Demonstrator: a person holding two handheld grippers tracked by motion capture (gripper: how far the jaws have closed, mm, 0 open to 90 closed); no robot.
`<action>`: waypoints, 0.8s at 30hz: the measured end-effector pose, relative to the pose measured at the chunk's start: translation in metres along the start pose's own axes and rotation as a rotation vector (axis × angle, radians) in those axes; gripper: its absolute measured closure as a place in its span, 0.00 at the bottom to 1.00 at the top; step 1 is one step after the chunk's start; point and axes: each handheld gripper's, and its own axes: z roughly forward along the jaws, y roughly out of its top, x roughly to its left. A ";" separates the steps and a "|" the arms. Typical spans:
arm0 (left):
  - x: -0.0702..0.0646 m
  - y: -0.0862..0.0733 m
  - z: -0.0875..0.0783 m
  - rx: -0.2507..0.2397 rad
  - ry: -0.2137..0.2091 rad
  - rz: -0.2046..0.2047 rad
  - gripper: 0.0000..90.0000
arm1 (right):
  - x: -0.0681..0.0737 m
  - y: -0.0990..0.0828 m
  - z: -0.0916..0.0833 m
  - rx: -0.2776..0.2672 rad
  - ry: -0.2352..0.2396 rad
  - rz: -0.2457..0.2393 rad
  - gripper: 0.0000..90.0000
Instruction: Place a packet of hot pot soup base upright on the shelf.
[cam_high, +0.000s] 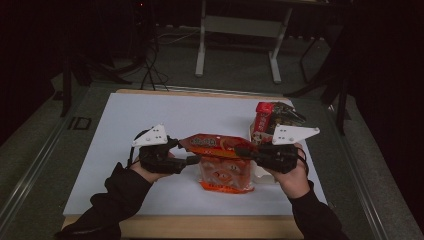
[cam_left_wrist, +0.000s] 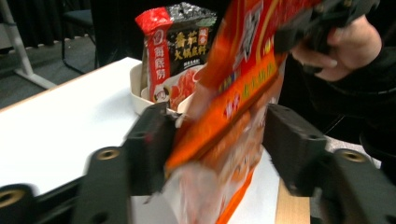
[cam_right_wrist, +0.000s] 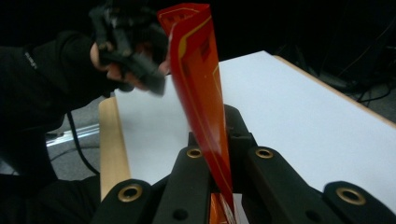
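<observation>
- Orange snack bag (cam_high: 220, 150) is up off the white table (cam_high: 125, 165), held near the front edge, a bit right of the middle.
- Right gripper (cam_high: 250, 151) is clamped tight on the bag's top edge; in the right gripper view the jaws pinch the thin orange edge (cam_right_wrist: 205, 116) between them.
- Left gripper (cam_high: 192, 160) is at the bag's left side. Its jaws are partway apart, w/ the bag (cam_left_wrist: 233, 116) hanging between them. The left pad looks right up against the bag, the right pad has a gap. No squeeze.
- Behind, by the table's right edge toward the far right corner: a cream tub (cam_high: 252, 131) w/ a red-and-black packet (cam_high: 272, 117) standing in it.
- Person's hands in black sleeves come in from the front edge.
</observation>
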 end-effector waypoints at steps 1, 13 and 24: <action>0.000 -0.003 0.000 0.009 0.004 -0.009 0.41 | -0.001 0.002 -0.001 -0.002 0.002 -0.003 1.00; -0.002 -0.050 0.009 0.065 0.040 -0.089 0.09 | -0.013 0.039 -0.036 -0.115 -0.046 -0.018 1.00; -0.004 -0.079 0.005 0.085 0.060 -0.132 0.08 | -0.037 0.052 -0.091 -0.183 -0.185 0.001 1.00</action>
